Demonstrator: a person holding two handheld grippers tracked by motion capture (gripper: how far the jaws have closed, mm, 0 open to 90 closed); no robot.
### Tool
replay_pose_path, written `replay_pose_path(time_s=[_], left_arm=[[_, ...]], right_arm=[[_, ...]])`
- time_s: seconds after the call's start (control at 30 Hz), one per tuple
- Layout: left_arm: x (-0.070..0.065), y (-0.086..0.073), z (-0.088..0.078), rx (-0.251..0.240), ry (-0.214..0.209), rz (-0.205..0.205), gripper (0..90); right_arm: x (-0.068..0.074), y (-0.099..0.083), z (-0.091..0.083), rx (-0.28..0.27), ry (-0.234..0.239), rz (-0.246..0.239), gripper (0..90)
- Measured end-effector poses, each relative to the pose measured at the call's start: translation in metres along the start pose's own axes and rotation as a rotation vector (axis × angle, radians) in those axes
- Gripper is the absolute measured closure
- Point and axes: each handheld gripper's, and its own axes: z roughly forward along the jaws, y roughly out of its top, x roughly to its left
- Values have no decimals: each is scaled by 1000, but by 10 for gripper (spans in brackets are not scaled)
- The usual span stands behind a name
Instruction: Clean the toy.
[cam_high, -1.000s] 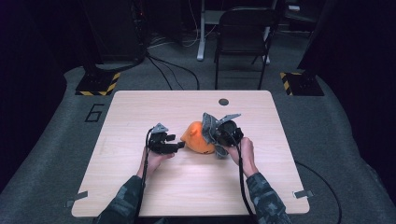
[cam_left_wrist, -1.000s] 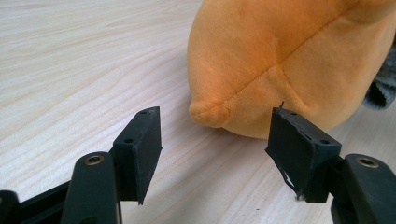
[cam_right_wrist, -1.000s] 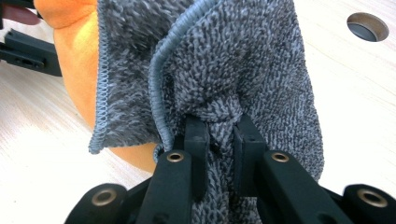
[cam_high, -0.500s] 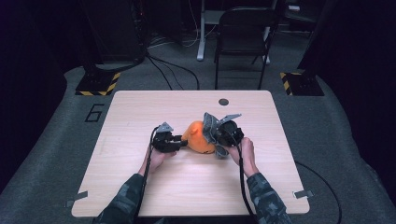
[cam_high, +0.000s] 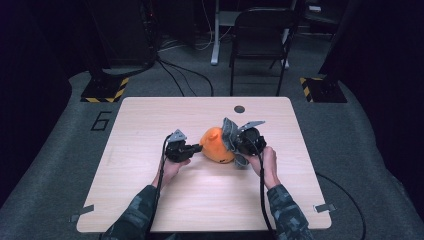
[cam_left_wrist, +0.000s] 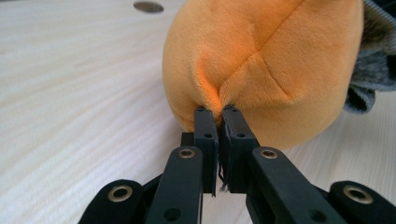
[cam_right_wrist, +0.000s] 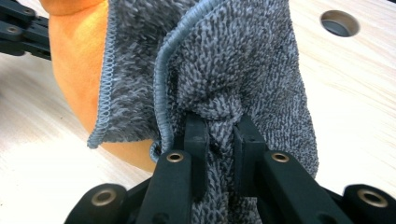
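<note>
1. Two hand-held tools work an orange plush toy that lies near the middle of a pale wooden tabletop, with a grey towel draped against its right side.
2. Left tool: its jaws have just been closing and now pinch a small fold of the orange plush at a seam.
3. Right tool: closed on a bunched pleat of the grey towel, which touches the toy.
4. Both things look soft and light. The plush dents and puckers under the pinch, so a fold or seam seems the best hold; the towel is limp and likely to slip unless gathered.
5. Forearms enter from the bottom of the high view, hands low over the tabletop, tools pointing inward toward each other.
</note>
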Motion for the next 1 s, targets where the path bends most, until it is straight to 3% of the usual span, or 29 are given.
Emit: replay_pose_path(time_s=[0.2,0.27,0.47,0.57,0.73,0.83,0.97,1.0], left_arm=[[-13,34,1,-65,11,42,867],[-20,48,-1,-76,27,85,868],[-31,72,-15,-107,32,125,869],[-34,74,-21,-112,34,154,869],[-41,61,-16,-66,29,187,868],[-43,49,-9,-44,16,190,867],[-45,43,-9,-66,7,167,867],[-46,41,-9,-73,-2,160,866]], right_arm=[[-24,-6,-9,-24,-26,69,790],[-30,-8,-10,-28,-31,87,790],[-38,-8,-19,-49,-43,116,790],[-40,-7,-26,-62,-46,115,790],[-40,-4,-35,-76,-54,114,790],[-39,-1,-39,-85,-50,95,789],[-35,4,-49,-110,-42,79,789],[-30,9,-57,-130,-22,80,789]])
